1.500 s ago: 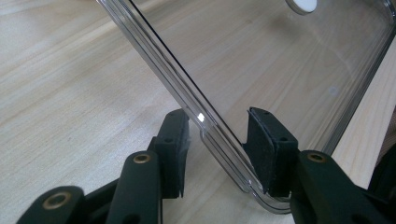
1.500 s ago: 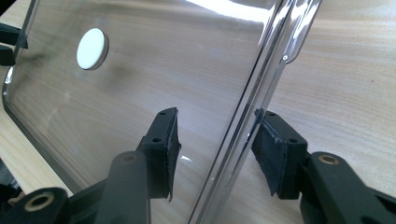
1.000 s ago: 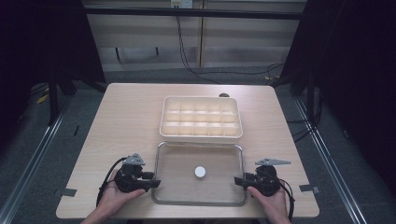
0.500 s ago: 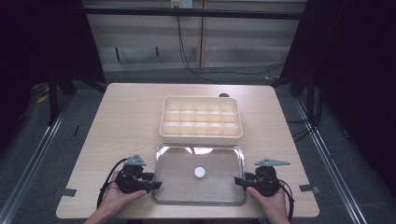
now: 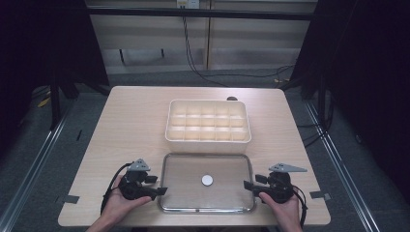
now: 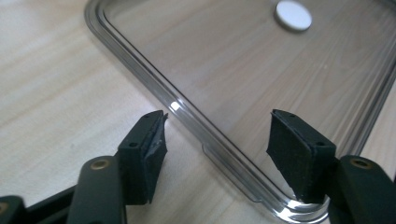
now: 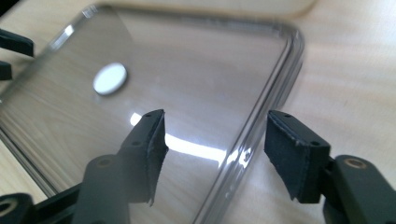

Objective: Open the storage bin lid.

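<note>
Seen from above, a light wooden table (image 5: pixel 135 125) holds a cream compartment box (image 5: pixel 208 121) near its middle, divided into rows of small open cells. Just in front of the box, on the person's side, a clear plastic lid (image 5: pixel 227 193) lies flat on the table, with a small white disc (image 5: pixel 207 180) at its centre. The person's left hand (image 5: pixel 121 205) holds the left gripper (image 5: pixel 162 191) at the lid's left edge, and the right hand (image 5: pixel 283 212) holds the right gripper (image 5: pixel 247 185) at the lid's right edge, both pointing inward toward each other. In the left gripper view, the two black jaws stand apart with nothing between them; the lid's (image 6: pixel 261 70) raised rim runs diagonally across the gap, one jaw over bare wood, the other over the lid's near corner. The white disc (image 6: pixel 293 15) sits farther off near the top. In the right gripper view, the jaws are likewise spread wide and holding nothing; the lid's (image 7: pixel 196 70) rim passes between them, one jaw above the clear panel, the other above bare table (image 7: pixel 355 84). The white disc (image 7: pixel 110 78) shows to the left, and the left gripper's jaw tips (image 7: pixel 9 56) appear at the far left edge.
</note>
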